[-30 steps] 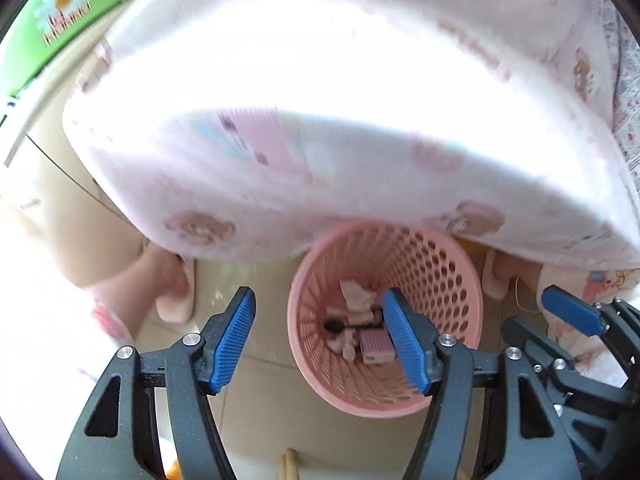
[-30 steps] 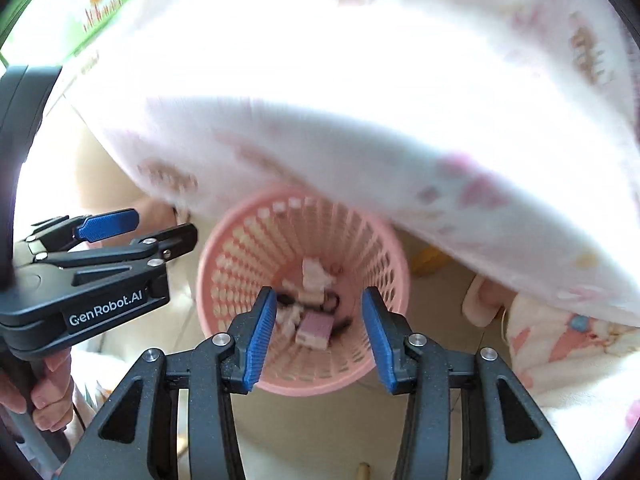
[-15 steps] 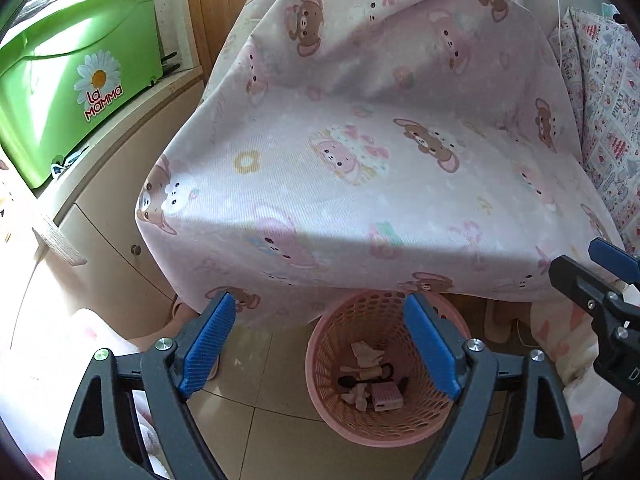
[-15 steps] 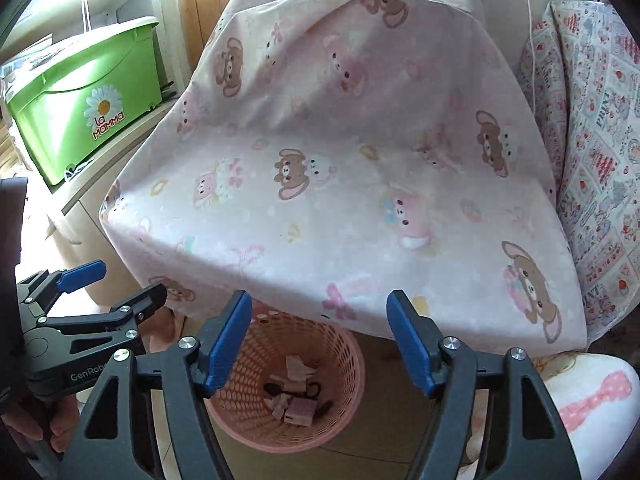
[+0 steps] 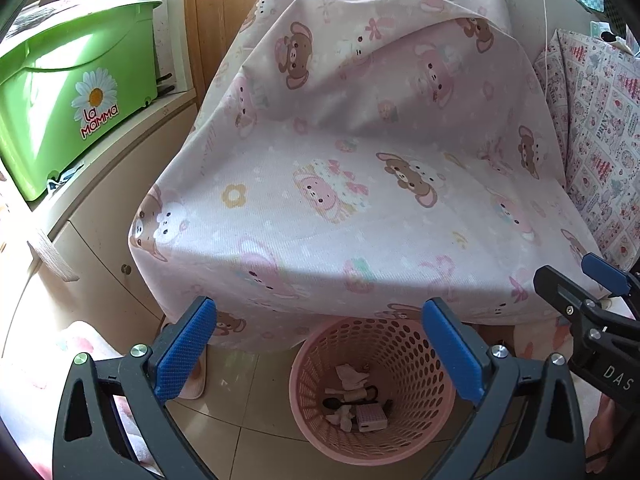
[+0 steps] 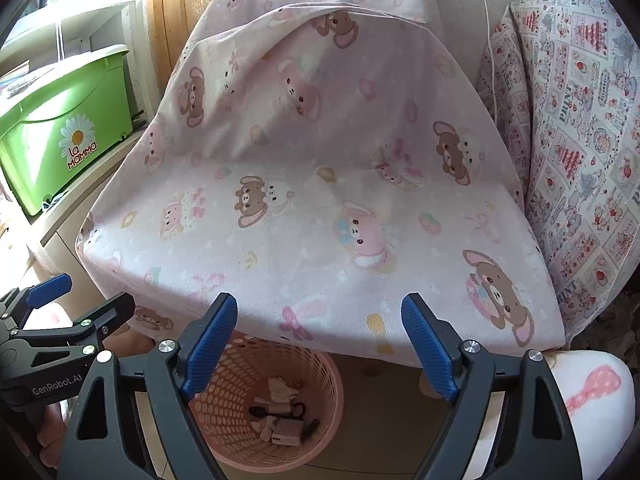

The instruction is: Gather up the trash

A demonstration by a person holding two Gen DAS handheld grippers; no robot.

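Both grippers hang over the pink basket (image 5: 372, 392), and nothing is in either one. The left gripper (image 5: 320, 348) has its blue fingers (image 5: 186, 346) spread wide, and they have just been opening further; only air and the basket below lie between them. Same story on the right gripper (image 6: 320, 344): fingers (image 6: 428, 348) well apart, just been opening, nothing held.

The trash (image 5: 354, 400) sits at the bottom of the basket: crumpled white scraps, a small pinkish box (image 5: 370, 418), something dark and looped beside it. In the right wrist view the same heap (image 6: 280, 416) shows through the rim. The basket stands on the tiled floor (image 5: 240, 420), tucked just under the front edge of the cushion (image 5: 360, 200) draped in a pink bear-print sheet, which puts it close to the seat, within easy reach for dropping things in.

The seat itself looks bare; no scrap shows on the sheet in either view. A green tub (image 5: 68, 88) rests on the cabinet to the left, and a patterned quilt (image 6: 580, 140) hangs at the right. Part of the person's pink-clad leg (image 6: 560, 400) shows low on the right.

Judging from the empty, wide fingers aimed down past the seat's edge, this looks like the moment after a drop, with both hands free for whatever litter remains, if any; none can be made out from here.
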